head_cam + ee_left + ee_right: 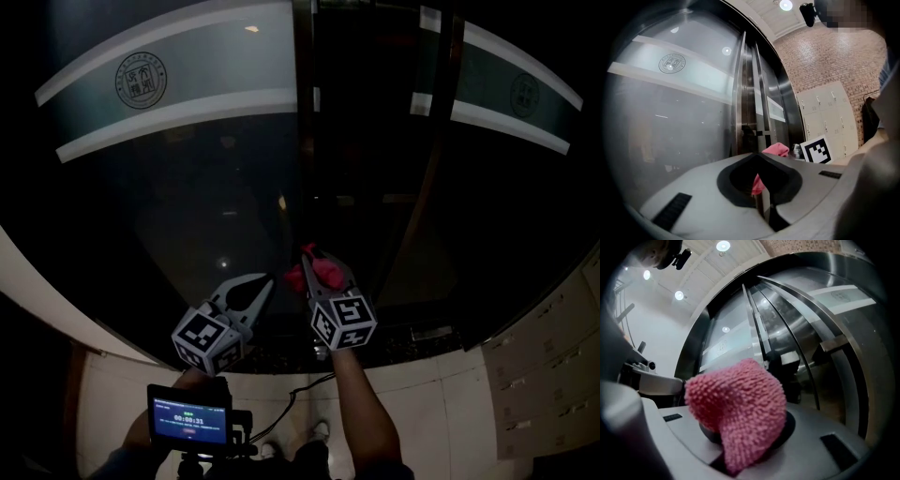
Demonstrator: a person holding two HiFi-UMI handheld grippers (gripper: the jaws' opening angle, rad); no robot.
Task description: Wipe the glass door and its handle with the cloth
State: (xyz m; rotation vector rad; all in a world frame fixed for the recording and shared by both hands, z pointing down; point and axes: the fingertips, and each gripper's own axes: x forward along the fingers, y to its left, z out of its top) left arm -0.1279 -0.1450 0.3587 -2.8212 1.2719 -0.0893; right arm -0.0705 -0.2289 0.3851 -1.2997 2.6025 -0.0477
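- The glass door [206, 197] is dark, crossed by a pale frosted band [187, 89] bearing a round emblem [141, 81].
- The right gripper [312, 265] has its jaws clamped on the pink cloth [740, 404], held near the door's steel frame [739, 93].
- The left gripper [758, 154] is just beside it, jaws closed and empty.
- A brick wall [834, 51] and pale lockers [825, 117] stand to the right.

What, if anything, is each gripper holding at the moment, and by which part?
The right gripper grips the pink cloth by its lower, bunched end; the rest bulges out past the jaws. The left gripper is shut on nothing.
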